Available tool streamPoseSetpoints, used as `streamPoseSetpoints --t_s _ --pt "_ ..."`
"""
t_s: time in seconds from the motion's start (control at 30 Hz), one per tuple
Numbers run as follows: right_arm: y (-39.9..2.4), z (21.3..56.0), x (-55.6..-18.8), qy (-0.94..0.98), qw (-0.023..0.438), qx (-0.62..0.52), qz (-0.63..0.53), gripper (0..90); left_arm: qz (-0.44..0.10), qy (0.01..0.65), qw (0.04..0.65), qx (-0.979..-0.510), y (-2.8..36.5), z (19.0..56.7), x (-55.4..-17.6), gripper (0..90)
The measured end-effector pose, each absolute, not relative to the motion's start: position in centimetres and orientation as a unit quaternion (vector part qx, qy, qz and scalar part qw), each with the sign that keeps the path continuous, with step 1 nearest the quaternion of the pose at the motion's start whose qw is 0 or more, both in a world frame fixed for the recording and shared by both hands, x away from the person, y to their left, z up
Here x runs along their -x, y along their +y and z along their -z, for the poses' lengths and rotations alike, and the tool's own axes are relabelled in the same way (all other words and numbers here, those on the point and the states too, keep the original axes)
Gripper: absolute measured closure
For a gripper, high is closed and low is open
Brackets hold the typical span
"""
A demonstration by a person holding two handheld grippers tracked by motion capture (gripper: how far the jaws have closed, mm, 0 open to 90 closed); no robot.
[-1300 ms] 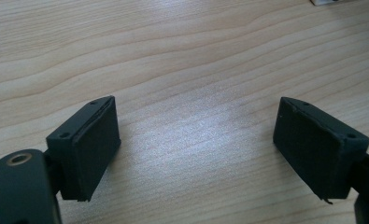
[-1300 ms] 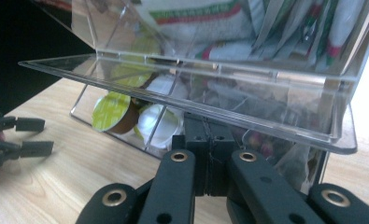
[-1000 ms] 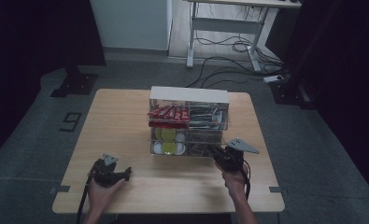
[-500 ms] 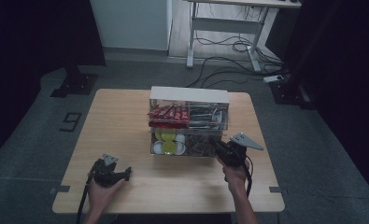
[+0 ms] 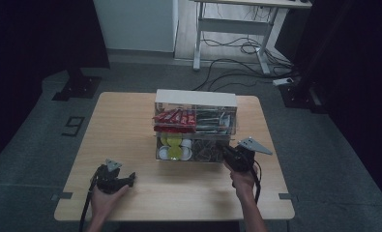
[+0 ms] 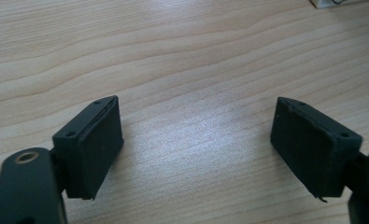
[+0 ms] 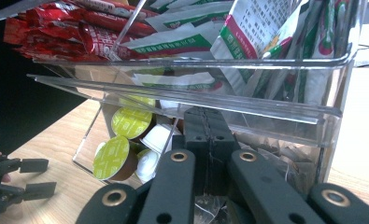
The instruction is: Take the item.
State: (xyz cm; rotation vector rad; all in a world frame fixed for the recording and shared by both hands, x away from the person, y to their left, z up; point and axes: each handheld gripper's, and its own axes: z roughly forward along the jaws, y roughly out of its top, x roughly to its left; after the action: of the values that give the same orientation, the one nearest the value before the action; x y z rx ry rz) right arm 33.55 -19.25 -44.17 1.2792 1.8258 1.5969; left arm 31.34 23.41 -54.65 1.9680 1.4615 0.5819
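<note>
In the high view, the clear organizer [image 5: 196, 126] stands at the middle of the bench [image 5: 125, 125] and blocks its centre. Bare wood lies open to its left, across the left half of the frame, and in a narrower strip at its right. The lower middle of the frame, between the two hands, is also bare. In the right gripper view, the right hand-held gripper [image 7: 205, 135] sits with its jaws pressed together at the lower tier's open front, under the upper tray's clear lip, with capsules [image 7: 126, 144] crowding the left. The left hand-held gripper [image 6: 196, 144], jaws spread wide, has plain wood ahead.
</note>
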Motion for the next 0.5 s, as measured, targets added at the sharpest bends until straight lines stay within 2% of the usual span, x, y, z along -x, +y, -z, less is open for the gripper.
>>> streamPoseSetpoints --t_s 0.17,0.5 --pt "-19.2 44.3 -33.6 0.655 0.199 -0.456 -0.569 89.5 -0.216 0.551 0.336 -0.733 23.0 54.0 -30.9 20.1" --pt "-19.2 44.6 -33.5 0.657 0.2 -0.458 -0.565 89.5 -0.197 0.513 0.387 -0.74 20.5 51.3 -29.6 27.8"
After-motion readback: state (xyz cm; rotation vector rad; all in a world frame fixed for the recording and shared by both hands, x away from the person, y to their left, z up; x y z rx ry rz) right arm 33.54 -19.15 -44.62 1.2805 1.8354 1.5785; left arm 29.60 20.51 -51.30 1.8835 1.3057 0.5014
